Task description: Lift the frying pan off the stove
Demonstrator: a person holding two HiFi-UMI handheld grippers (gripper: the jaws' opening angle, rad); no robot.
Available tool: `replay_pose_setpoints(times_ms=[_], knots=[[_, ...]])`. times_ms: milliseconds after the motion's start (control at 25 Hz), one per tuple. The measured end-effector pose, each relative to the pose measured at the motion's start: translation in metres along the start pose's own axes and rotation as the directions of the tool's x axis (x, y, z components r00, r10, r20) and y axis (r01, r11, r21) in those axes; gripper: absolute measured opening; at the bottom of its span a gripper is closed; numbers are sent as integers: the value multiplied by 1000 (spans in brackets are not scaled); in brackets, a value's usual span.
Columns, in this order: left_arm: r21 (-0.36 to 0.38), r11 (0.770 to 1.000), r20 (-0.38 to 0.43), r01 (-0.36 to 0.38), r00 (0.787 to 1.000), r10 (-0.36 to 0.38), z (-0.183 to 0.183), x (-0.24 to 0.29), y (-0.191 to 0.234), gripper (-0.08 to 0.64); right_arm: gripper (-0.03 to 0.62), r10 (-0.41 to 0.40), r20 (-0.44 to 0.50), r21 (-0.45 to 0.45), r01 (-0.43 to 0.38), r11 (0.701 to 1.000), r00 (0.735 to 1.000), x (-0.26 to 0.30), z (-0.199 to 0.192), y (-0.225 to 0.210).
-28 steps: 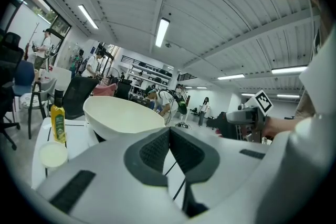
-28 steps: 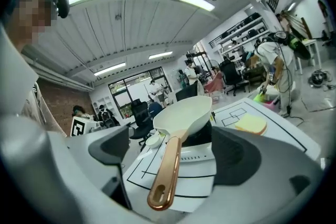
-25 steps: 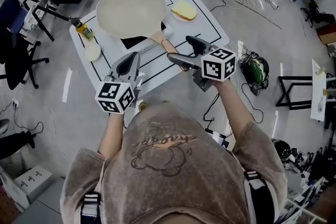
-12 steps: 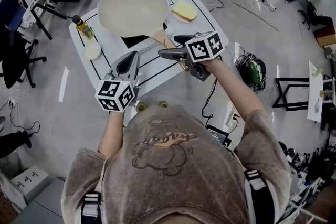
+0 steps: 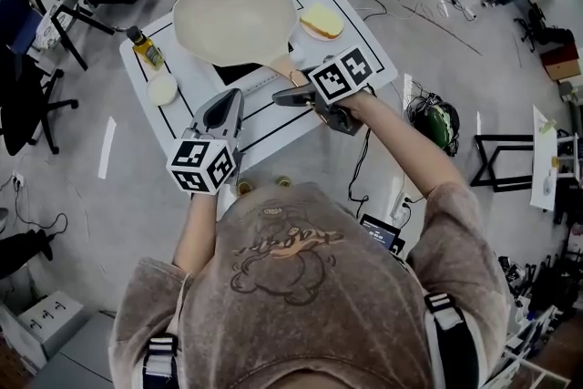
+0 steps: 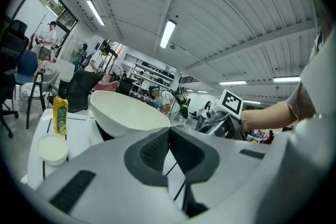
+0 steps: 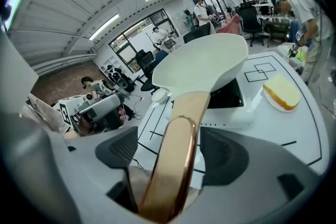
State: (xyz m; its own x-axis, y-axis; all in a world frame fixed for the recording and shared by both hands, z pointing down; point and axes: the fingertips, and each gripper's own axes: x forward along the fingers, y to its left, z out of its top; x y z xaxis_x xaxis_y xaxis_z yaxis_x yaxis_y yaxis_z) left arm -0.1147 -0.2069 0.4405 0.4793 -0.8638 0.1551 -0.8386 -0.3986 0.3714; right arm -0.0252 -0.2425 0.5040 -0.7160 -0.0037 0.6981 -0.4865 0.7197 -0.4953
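Observation:
A cream frying pan sits on the black stove at the middle of the white table. Its tan handle points toward me. My right gripper has reached the handle's end. In the right gripper view the handle runs between the jaws, which are closing, and a gap shows on each side of it. My left gripper hovers over the table's near edge, left of the handle, with its pads pressed together and nothing in them.
An oil bottle and a small white dish stand at the table's left. A plate with a bread slice lies right of the pan. Office chairs stand to the left, cables and gear on the floor to the right.
My right gripper has moved forward and left to the pan's handle, and its jaws have narrowed around it. The left gripper and the pan have not moved.

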Motion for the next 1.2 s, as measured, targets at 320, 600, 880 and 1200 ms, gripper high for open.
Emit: replay_pose_setpoints(times_ms=[320,600,880,1200], knots=[[-18,1000,-1,2,1000,-2,0,-3,9,8,243,-9,-54,21,11,1000,999,12,-7,-5],[-29,1000,-11,10,1000,-10,-5,-4,14,8,132,-26,-42,62,29,998,999,17,-16,-14],[-40,999,-17,14,1000,-15,-7,0,19,8,103,-40,-26,80,42,996,999,22,-23,-20],[-46,999,-22,8,1000,-9,-11,-1,22,8,103,-60,8,64,59,996,998,25,-25,-21]])
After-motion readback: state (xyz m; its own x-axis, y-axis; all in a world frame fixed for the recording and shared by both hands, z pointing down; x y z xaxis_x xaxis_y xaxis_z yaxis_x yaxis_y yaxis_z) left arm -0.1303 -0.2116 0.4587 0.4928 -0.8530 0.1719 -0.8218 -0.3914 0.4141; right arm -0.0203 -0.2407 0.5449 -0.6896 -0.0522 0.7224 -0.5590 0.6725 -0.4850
